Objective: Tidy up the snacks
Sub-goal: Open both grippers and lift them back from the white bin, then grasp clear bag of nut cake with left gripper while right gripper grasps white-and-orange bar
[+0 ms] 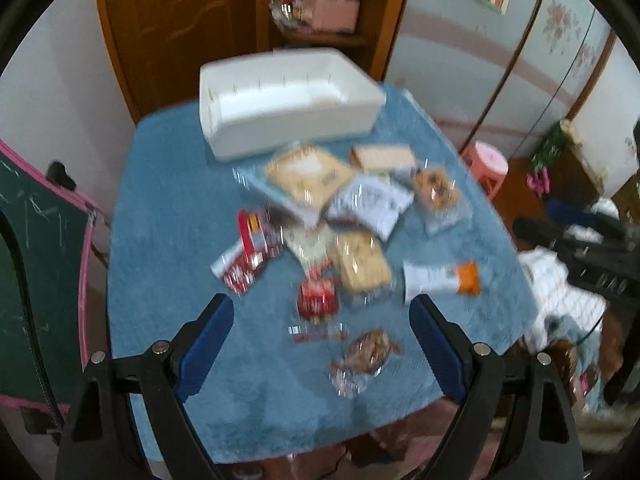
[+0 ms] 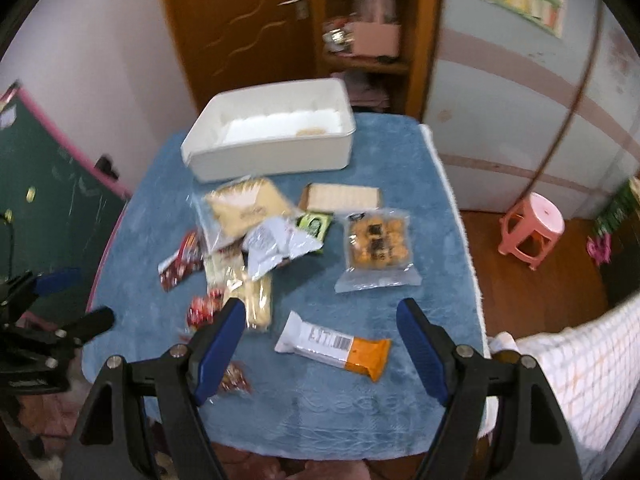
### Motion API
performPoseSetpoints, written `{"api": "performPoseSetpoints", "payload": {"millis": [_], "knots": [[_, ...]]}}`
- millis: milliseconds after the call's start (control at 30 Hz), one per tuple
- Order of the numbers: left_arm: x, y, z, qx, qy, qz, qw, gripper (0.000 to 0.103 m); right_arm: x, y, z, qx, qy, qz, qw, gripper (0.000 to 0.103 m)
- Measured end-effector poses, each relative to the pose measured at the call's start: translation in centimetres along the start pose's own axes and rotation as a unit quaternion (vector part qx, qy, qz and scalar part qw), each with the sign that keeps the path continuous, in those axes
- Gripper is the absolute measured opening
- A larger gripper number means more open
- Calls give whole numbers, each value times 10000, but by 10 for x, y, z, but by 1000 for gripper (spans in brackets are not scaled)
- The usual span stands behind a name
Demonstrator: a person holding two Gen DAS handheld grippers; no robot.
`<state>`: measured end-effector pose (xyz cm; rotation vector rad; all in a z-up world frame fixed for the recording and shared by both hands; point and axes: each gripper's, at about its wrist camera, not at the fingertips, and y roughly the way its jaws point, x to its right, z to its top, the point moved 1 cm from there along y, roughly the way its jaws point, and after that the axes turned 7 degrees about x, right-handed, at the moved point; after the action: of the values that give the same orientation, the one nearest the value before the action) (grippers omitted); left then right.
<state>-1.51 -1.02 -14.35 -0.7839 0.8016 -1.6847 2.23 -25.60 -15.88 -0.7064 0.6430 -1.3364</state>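
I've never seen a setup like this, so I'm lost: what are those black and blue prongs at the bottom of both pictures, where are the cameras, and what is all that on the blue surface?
No robot arm is involved. A person holds a two-finger gripper in each hand, and each gripper carries a wide-angle camera that looks forward along its fingers. One picture comes from the left gripper, the other from the right gripper. The prongs are their fingers, with blue pads.

Both look down on a table under a blue cloth. At its far end stands a white bin, nearly empty. In front of it lie scattered snack packets, among them a white and orange bar, a clear tray of biscuits and some red-wrapped sweets.

Both grippers are open and hold nothing. The left one also shows at the left edge of the right view.
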Motion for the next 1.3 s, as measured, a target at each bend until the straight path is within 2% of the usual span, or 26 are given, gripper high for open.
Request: {"api": "performPoseSetpoints", "payload": {"millis": [167, 300, 367, 500, 600, 900, 1100, 1233, 1300], "knots": [[12, 38, -36, -474, -201, 38, 9987, 89, 2, 25, -14, -300, -646, 445, 9965, 79], [19, 78, -66, -974, -583, -19, 9935, 89, 9, 49, -34, -546, -1201, 661, 9891, 79], [17, 92, -76, -1080, -876, -71, 9903, 89, 15, 66, -45, -692, -1424, 664, 9852, 79], [9, 117, -94, -1171, -1705, -63, 9784, 89, 30, 96, -57, -1020, -1648, 648, 9789, 79], [6, 127, -99, -1162, -2028, 8, 9723, 89, 33, 113, -65, -1258, -1940, 773, 9698, 79], [21, 153, -102, -1234, -2044, 278, 9707, 89, 14, 135, -78, -1289, -3017, 1045, 9388, 79], [41, 172, -89, -1268, -2029, 584, 9692, 90, 11, 150, -81, -1481, -3180, 1227, 9284, 78], [54, 183, -84, -1316, -1966, 794, 9684, 90, 9, 154, -88, -1540, -3215, 1358, 9244, 65], [61, 187, -81, -1349, -1940, 879, 9677, 82, 5, 153, -91, -1553, -3228, 1443, 9224, 57]]}}
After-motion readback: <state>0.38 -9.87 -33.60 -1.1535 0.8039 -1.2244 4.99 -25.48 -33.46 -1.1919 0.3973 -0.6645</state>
